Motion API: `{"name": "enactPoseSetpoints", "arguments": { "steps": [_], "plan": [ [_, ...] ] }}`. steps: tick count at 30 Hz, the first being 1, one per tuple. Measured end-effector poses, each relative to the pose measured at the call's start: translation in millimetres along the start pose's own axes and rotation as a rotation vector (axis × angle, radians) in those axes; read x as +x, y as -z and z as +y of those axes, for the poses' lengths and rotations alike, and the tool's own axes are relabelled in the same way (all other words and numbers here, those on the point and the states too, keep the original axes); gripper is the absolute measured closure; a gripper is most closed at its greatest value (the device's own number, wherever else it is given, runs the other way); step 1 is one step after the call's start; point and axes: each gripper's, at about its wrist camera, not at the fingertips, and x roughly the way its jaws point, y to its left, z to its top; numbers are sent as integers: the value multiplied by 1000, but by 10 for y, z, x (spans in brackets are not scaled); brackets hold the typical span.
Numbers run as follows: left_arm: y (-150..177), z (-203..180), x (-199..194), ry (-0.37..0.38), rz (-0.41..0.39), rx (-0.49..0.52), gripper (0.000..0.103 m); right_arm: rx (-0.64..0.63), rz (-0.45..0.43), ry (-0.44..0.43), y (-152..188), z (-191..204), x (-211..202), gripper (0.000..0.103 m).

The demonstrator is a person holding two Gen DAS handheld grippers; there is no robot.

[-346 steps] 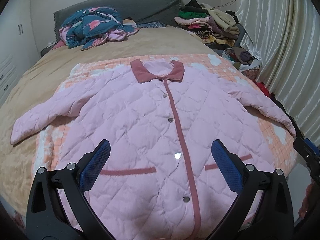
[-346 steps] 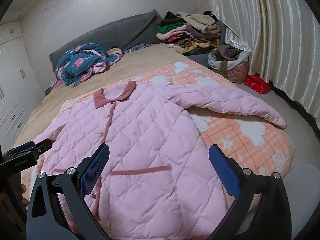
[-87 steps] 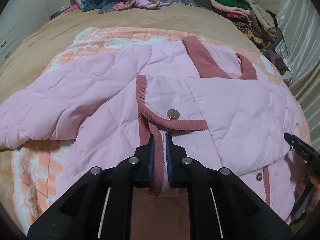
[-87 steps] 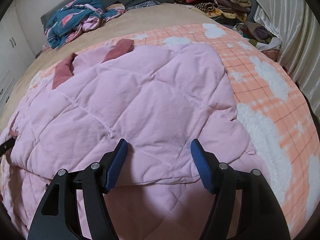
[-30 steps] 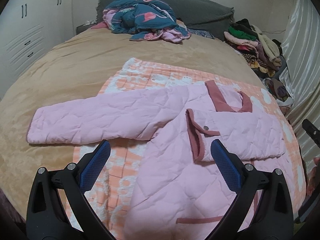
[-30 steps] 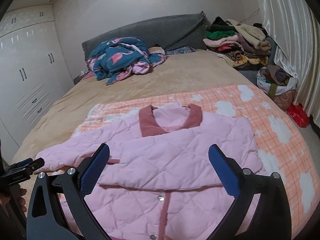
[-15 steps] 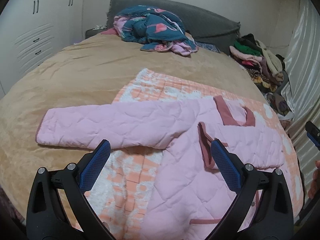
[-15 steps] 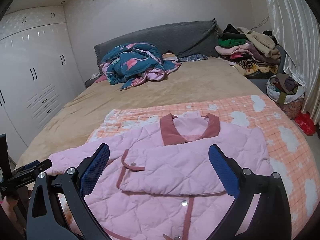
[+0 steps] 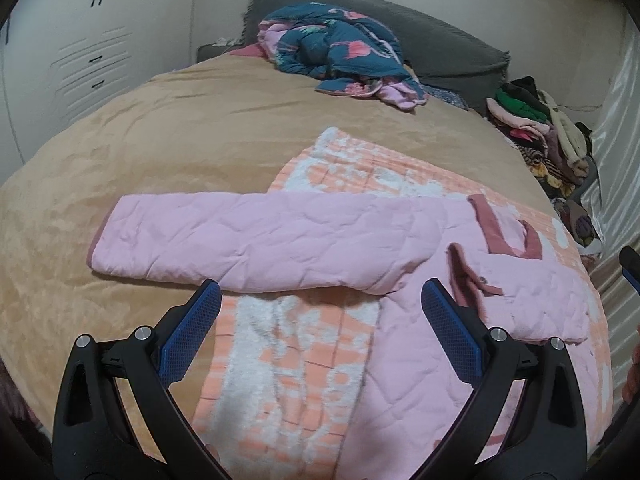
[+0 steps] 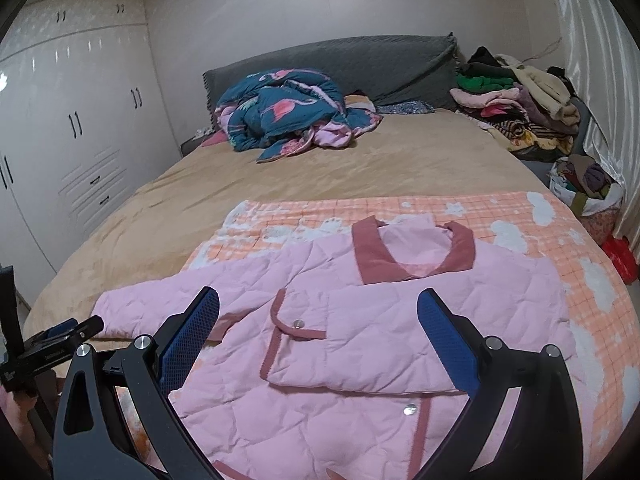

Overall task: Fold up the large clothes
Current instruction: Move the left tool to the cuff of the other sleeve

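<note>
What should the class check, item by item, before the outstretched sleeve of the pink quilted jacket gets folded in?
1. Left tongs open and empty: ok.
2. Right tongs open and empty: ok.
3. One sleeve already folded across the chest of the pink quilted jacket: ok.
4. Outstretched sleeve lying flat, nothing on it: ok.
5. Sleeve on the orange checked blanket: not ok, its cuff end lies on the tan bedspread.
6. Jacket hem lying straight: cannot tell, out of view.
</note>
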Motion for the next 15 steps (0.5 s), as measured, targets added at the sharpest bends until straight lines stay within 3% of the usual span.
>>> {"name": "enactPoseSetpoints", "arguments": {
  "steps": [15],
  "plan": [
    [67, 677, 312, -37, 40, -114, 9, -78, 62, -56, 127, 616, 530, 4]
  ]
}}
